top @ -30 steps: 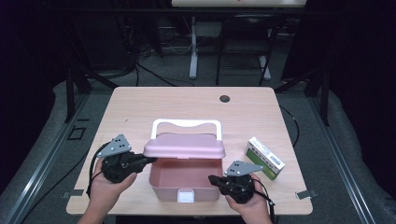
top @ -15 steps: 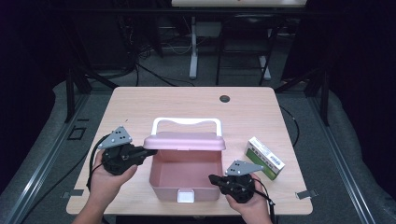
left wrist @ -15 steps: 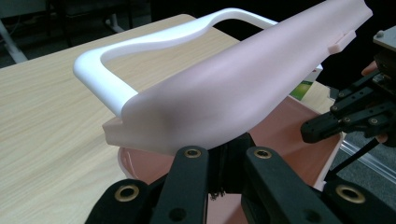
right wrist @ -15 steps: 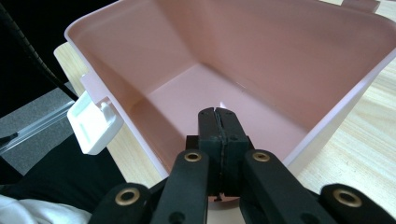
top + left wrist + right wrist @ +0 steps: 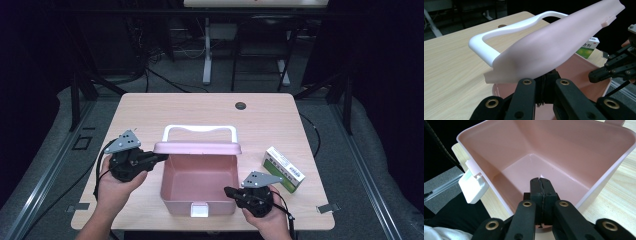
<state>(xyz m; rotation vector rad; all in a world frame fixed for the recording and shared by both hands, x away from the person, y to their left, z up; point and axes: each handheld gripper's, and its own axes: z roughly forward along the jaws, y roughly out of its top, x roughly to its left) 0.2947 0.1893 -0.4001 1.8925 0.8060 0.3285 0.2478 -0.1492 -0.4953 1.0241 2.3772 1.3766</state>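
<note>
Pink lid (image 5: pixel 197 148) is held raised at its left corner by the left gripper (image 5: pixel 159 158), above the open box (image 5: pixel 199 186) at the table's (image 5: pixel 215 112) near edge; the right gripper (image 5: pixel 231 191), jaws closed on the box's right wall, steadies it.

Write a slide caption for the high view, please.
Left gripper lifts pink plastic lid; right gripper steadies open box.

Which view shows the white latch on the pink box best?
The right gripper view: the latch is close and large on the box front wall. The high view shows it small at the box front. The left gripper view looks at the lid instead.
</note>
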